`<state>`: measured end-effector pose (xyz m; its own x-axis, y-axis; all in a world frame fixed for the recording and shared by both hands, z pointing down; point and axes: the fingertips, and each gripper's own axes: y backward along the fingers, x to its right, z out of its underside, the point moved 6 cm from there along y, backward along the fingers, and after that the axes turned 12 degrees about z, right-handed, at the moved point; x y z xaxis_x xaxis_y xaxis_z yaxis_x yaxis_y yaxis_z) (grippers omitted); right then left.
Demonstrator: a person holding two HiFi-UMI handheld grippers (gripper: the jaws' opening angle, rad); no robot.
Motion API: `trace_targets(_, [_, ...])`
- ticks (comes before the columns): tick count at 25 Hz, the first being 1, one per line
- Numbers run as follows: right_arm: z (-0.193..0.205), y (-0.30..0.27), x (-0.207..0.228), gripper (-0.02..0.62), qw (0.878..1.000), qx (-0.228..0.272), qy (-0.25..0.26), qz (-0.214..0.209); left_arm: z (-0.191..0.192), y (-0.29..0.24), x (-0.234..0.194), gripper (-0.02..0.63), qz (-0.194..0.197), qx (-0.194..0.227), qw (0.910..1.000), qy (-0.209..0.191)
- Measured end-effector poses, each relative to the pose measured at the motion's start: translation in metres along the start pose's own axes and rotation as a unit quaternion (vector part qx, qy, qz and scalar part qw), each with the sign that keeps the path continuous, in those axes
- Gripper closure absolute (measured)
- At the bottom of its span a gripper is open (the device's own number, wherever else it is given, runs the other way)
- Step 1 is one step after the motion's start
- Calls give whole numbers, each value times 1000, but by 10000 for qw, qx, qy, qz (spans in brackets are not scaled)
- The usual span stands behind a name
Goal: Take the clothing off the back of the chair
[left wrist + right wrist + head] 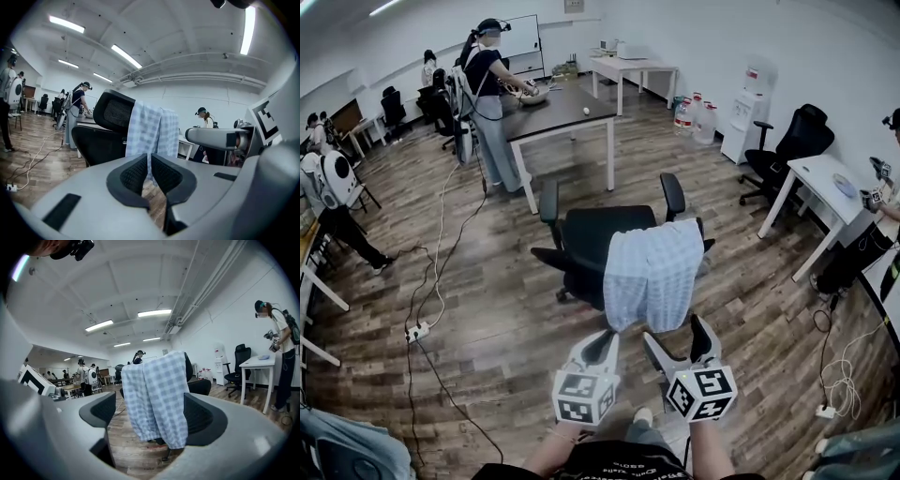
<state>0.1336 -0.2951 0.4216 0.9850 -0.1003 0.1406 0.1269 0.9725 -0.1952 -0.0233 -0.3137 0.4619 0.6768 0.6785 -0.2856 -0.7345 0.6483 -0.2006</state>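
A blue-and-white checked garment (652,272) hangs over the back of a black office chair (581,244) in the middle of the wood floor. Both grippers are held a little short of it, near the bottom of the head view. My left gripper (602,345) has its jaws together with nothing held; in its own view the left gripper (149,171) points at the garment (152,129) and the chair back (110,112). My right gripper (680,342) stands wide open. In the right gripper view the garment (157,394) hangs beyond the right gripper (150,416), untouched.
A dark table (558,108) with a person (487,94) beside it stands behind the chair. A white desk (825,183) and another black chair (792,145) are at the right. A power strip with cables (417,330) lies on the floor at left.
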Motion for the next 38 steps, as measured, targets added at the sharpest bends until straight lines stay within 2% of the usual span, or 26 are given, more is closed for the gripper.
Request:
trace_targets(5, [-1, -18, 5, 127, 9999, -13, 125, -16, -6, -11, -6, 597, -182, 55, 9998, -38])
trace_targets(9, [-4, -28, 14, 108, 9999, -20, 53, 83, -1, -17, -7, 597, -305, -11, 9995, 69])
trace_targets(15, [-16, -48, 20, 98, 9994, 37, 335, -11, 3, -26, -12, 597, -554, -25, 9983, 193])
trace_targets(19, [-18, -64, 19, 85, 9996, 18, 269, -24, 3, -31, -16, 597, -771, 3, 9967, 240])
trace_targets(31, [-21, -93, 0, 51, 9959, -134, 657, -607, 3, -49, -21, 597, -1445, 161, 9888, 341])
trace_targets(38, [-24, -108, -6, 51, 9966, -105, 745, -335, 1, -48, -25, 597, -1442, 66, 9891, 277])
